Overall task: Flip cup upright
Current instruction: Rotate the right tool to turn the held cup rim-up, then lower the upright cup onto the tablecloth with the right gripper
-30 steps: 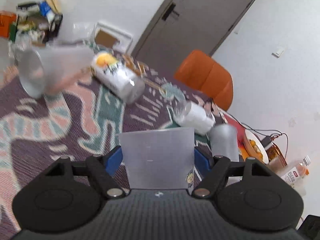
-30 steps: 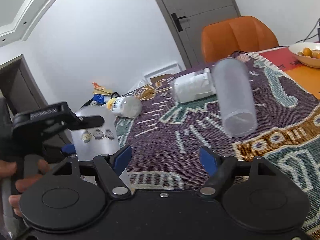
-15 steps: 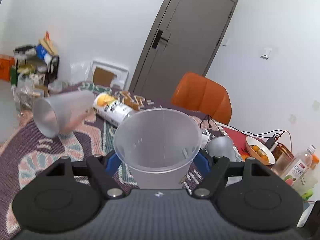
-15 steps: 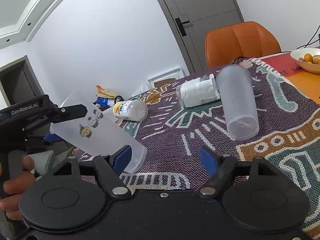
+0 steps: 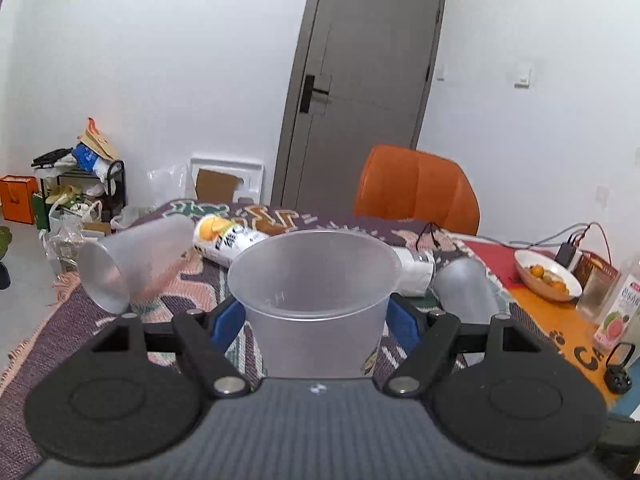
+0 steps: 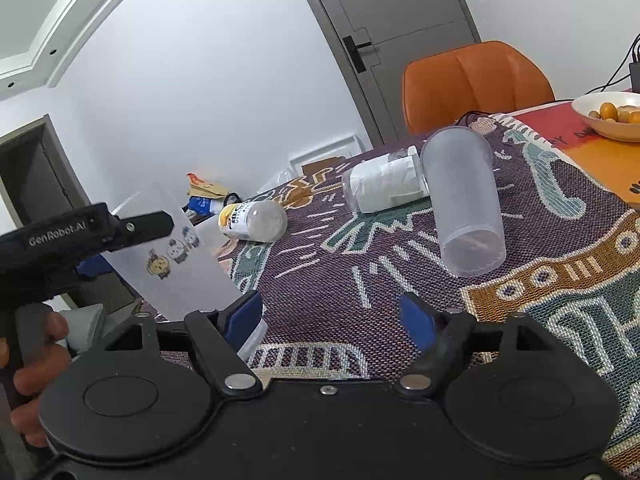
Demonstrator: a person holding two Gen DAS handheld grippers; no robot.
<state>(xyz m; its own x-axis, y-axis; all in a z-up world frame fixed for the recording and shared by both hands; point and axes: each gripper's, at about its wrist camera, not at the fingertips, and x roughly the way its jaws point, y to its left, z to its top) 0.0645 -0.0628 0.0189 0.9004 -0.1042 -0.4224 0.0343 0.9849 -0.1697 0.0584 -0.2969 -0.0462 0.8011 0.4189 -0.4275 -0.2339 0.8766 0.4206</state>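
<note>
My left gripper (image 5: pixel 314 316) is shut on a frosted plastic cup (image 5: pixel 316 300) with cartoon stickers, held with its open mouth facing up and toward the camera. In the right wrist view the same cup (image 6: pixel 176 268) and the left gripper (image 6: pixel 80 236) show at the left, above the table's near left corner. My right gripper (image 6: pixel 332 314) is open and empty above the patterned cloth. Two more frosted cups lie on their sides: one at the left (image 5: pixel 132 264), one at the right (image 5: pixel 466 290), which also shows in the right wrist view (image 6: pixel 462 200).
A patterned woven cloth (image 6: pixel 400 264) covers the table. An orange-label bottle (image 6: pixel 254 220) and a paper-wrapped jar (image 6: pixel 384 184) lie on it. A bowl of fruit (image 6: pixel 612 114), an orange chair (image 6: pixel 476 80), a drink bottle (image 5: pixel 618 312) and cables stand at the right.
My left gripper has turned the held cup from bottom-forward to mouth-up and the view has levelled. The right gripper has stayed open and nearly still.
</note>
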